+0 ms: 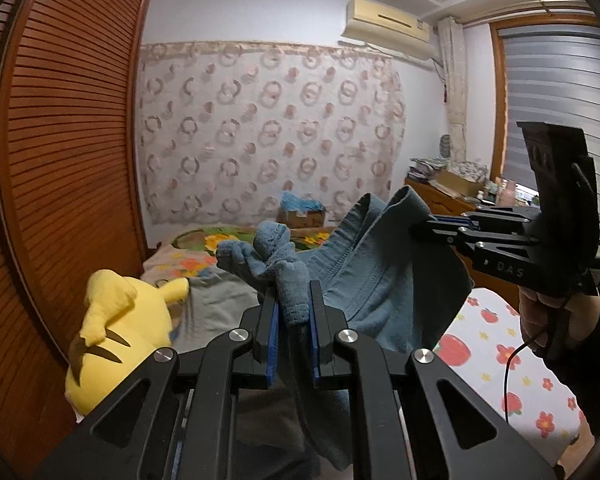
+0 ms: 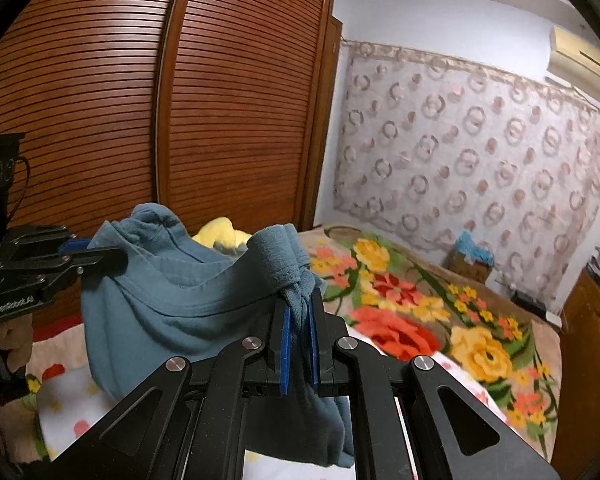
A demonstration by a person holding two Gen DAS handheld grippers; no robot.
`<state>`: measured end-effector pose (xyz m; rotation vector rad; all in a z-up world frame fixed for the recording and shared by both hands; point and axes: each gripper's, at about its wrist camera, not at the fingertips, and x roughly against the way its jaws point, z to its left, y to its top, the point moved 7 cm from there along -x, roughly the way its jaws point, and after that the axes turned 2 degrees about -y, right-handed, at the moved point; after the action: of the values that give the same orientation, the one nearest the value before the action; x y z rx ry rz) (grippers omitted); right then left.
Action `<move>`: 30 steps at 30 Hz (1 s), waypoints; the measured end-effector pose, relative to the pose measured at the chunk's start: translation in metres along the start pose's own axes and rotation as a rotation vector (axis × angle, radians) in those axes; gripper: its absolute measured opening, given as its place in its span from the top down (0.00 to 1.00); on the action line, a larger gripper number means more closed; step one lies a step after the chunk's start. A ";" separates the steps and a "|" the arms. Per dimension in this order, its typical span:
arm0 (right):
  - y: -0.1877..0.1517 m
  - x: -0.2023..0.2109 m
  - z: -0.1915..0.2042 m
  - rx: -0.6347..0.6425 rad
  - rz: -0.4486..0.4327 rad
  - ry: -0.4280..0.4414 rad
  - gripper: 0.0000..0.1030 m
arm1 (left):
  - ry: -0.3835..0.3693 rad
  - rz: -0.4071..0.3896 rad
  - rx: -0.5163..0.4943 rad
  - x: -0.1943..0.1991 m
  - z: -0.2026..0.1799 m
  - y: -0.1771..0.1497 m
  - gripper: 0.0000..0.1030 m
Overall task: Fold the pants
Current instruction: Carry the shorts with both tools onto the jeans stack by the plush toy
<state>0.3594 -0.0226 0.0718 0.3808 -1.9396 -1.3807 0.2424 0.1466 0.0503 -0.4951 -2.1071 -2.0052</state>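
Observation:
Blue-grey pants [image 1: 364, 280] hang in the air above the bed, stretched between both grippers. My left gripper [image 1: 293, 300] is shut on a bunched end of the pants cloth, which pokes out past its blue pads. In the same view the right gripper [image 1: 428, 226] comes in from the right, held by a hand [image 1: 540, 312], and pinches the waistband edge. In the right wrist view my right gripper [image 2: 300, 312] is shut on a bunched fold of the pants [image 2: 172, 292], and the left gripper [image 2: 96, 254] grips their far corner at the left.
A yellow plush toy [image 1: 116, 340] lies on the bed at the left beside a wooden louvred wardrobe [image 1: 68, 140]. The bed carries a floral blanket [image 2: 420, 312] and a strawberry-print sheet [image 1: 500, 344]. A cardboard box [image 1: 304, 216] sits by the patterned wall; a cluttered dresser [image 1: 444, 192] stands right.

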 end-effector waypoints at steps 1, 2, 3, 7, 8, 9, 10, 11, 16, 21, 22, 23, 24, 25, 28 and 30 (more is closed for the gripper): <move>0.001 -0.004 0.001 0.010 -0.007 0.003 0.93 | 0.006 -0.006 0.006 -0.001 0.004 0.000 0.87; 0.003 -0.008 0.001 0.022 -0.014 0.004 0.93 | 0.011 -0.011 0.011 -0.002 0.007 0.001 0.87; 0.006 -0.013 0.001 0.034 -0.019 0.004 0.93 | 0.017 -0.019 0.017 -0.002 0.011 0.001 0.87; 0.010 -0.031 0.002 0.065 -0.038 0.047 0.93 | 0.088 -0.036 0.023 -0.003 0.026 -0.005 0.87; 0.010 -0.038 0.001 0.072 -0.036 0.053 0.93 | 0.094 -0.036 0.029 -0.004 0.030 -0.006 0.87; 0.009 -0.044 0.000 0.076 -0.032 0.064 0.93 | 0.095 -0.035 0.044 -0.004 0.035 -0.009 0.87; 0.011 -0.052 -0.001 0.075 -0.032 0.074 0.93 | 0.103 -0.036 0.057 -0.004 0.040 -0.011 0.87; 0.012 -0.061 -0.001 0.070 -0.028 0.082 0.93 | 0.114 -0.036 0.074 -0.004 0.046 -0.014 0.87; 0.018 -0.092 0.000 0.080 -0.002 0.129 0.93 | 0.148 -0.030 0.132 -0.003 0.059 -0.024 0.87; 0.013 -0.110 -0.001 0.081 0.026 0.170 0.93 | 0.228 -0.010 0.161 -0.005 0.066 -0.039 0.87; 0.013 -0.112 -0.002 0.078 0.032 0.172 0.93 | 0.236 -0.006 0.170 -0.005 0.068 -0.044 0.87; 0.010 -0.115 -0.003 0.073 0.037 0.175 0.93 | 0.239 -0.006 0.181 -0.004 0.070 -0.047 0.87; 0.008 -0.117 -0.003 0.068 0.043 0.181 0.93 | 0.243 -0.007 0.193 -0.003 0.071 -0.051 0.87; 0.008 -0.119 -0.002 0.068 0.047 0.184 0.93 | 0.245 -0.004 0.200 -0.003 0.072 -0.054 0.87; 0.010 -0.123 0.001 0.078 0.053 0.172 0.93 | 0.258 0.005 0.213 -0.002 0.073 -0.060 0.87; 0.013 -0.126 0.000 0.073 0.066 0.141 0.85 | 0.263 0.004 0.225 -0.001 0.073 -0.062 0.83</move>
<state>0.4498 0.0591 0.0360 0.4328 -1.8736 -1.2111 0.2274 0.2169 -0.0125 -0.1866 -2.1249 -1.6948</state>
